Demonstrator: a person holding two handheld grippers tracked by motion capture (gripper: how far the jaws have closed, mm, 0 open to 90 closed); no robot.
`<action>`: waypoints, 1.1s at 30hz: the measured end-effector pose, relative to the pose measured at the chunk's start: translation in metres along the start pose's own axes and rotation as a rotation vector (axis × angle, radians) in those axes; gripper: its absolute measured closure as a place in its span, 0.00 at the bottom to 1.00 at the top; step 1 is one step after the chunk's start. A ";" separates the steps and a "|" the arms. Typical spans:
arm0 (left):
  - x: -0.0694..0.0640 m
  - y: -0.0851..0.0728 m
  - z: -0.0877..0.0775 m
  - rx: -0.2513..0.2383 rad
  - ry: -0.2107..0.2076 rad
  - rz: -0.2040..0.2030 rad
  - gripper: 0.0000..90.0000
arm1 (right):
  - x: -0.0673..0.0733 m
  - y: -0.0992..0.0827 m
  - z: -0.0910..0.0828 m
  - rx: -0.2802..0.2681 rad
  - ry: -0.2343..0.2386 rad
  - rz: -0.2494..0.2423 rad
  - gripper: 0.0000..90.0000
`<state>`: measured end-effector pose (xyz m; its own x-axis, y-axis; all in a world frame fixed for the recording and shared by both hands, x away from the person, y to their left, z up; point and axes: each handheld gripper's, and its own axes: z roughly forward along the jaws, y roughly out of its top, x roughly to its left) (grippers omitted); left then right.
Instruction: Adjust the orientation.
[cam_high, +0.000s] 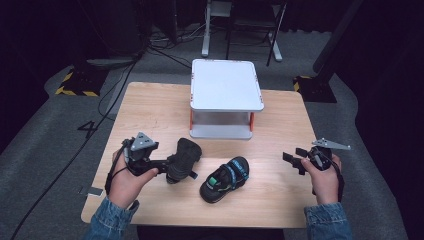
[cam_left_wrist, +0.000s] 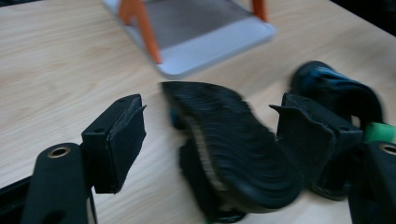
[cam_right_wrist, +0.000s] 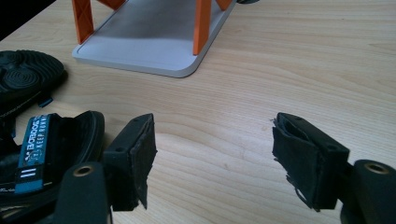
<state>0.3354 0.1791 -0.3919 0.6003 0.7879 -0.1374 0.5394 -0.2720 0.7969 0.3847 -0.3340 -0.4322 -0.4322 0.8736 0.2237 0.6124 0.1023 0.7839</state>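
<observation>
Two black sandals with teal straps lie on the wooden table (cam_high: 150, 110). One sandal (cam_high: 184, 159) is tipped on its side, its ribbed sole (cam_left_wrist: 229, 140) facing up between the jaws of my left gripper (cam_left_wrist: 210, 109). The jaws stand open around it, with a gap at the left pad (cam_left_wrist: 126, 140). The other sandal (cam_high: 225, 179) sits upright just right of it, strap up (cam_right_wrist: 32, 144). My right gripper (cam_high: 292, 161) is open over bare wood (cam_right_wrist: 215, 126), well right of both sandals.
A white two-level stand (cam_high: 225, 85) with orange legs (cam_right_wrist: 201, 25) sits at the table's back middle, its lower shelf (cam_left_wrist: 210, 46) bare. Dark floor with cables and equipment lies beyond the table.
</observation>
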 end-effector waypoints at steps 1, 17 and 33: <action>0.000 0.000 0.000 0.000 0.000 0.000 0.27 | 0.000 0.000 0.000 0.000 0.000 0.000 0.34; 0.001 -0.020 0.037 0.109 0.057 -0.041 0.18 | 0.005 -0.001 0.010 0.036 0.028 -0.011 0.32; -0.017 -0.031 0.063 0.197 -0.105 -0.056 0.25 | 0.007 -0.004 0.016 0.061 0.039 -0.024 0.32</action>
<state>0.3459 0.1396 -0.4518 0.6185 0.7460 -0.2468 0.6726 -0.3402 0.6572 0.3896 -0.3205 -0.4425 -0.4720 0.8513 0.2290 0.6402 0.1524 0.7530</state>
